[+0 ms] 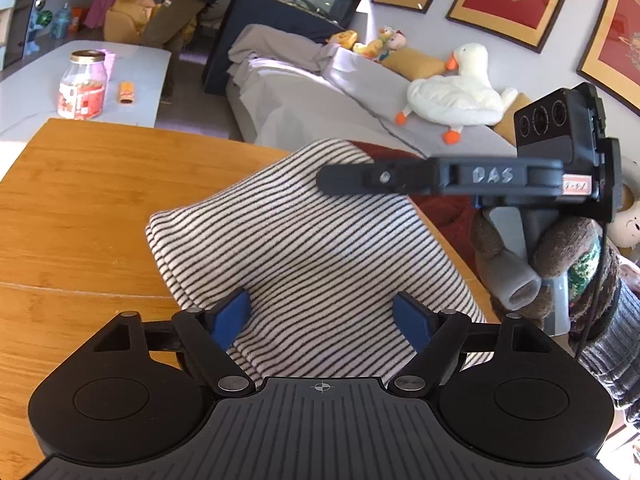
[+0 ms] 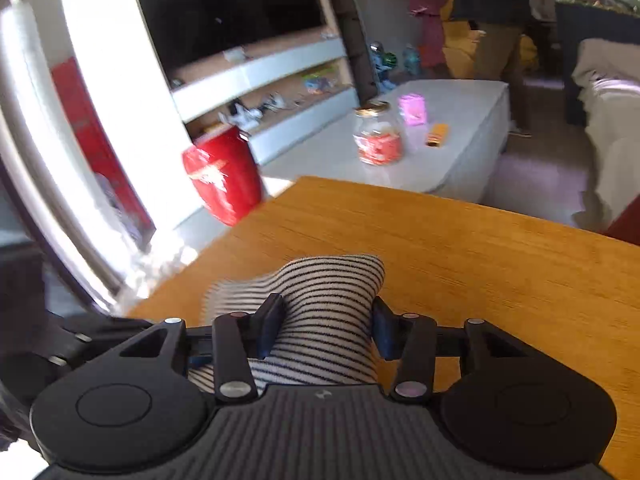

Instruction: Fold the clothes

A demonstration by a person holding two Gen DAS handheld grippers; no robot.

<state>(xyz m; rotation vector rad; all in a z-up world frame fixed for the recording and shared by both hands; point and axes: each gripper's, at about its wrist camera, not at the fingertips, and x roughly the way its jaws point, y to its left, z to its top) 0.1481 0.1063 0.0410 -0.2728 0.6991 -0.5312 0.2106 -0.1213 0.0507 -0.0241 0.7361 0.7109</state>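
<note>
A folded black-and-white striped garment lies on the wooden table. My left gripper is open, its blue pads spread above the garment's near edge, not holding it. My right gripper reaches in from the right over the garment's far part, seen side-on. In the right wrist view the right gripper has its fingers apart with the striped garment bunched between them; whether the pads press on it is unclear.
A grey sofa with a white plush goose stands beyond the table. A low white table bears a glass jar and a pink box. A red vase stands on the floor. A person stands far back.
</note>
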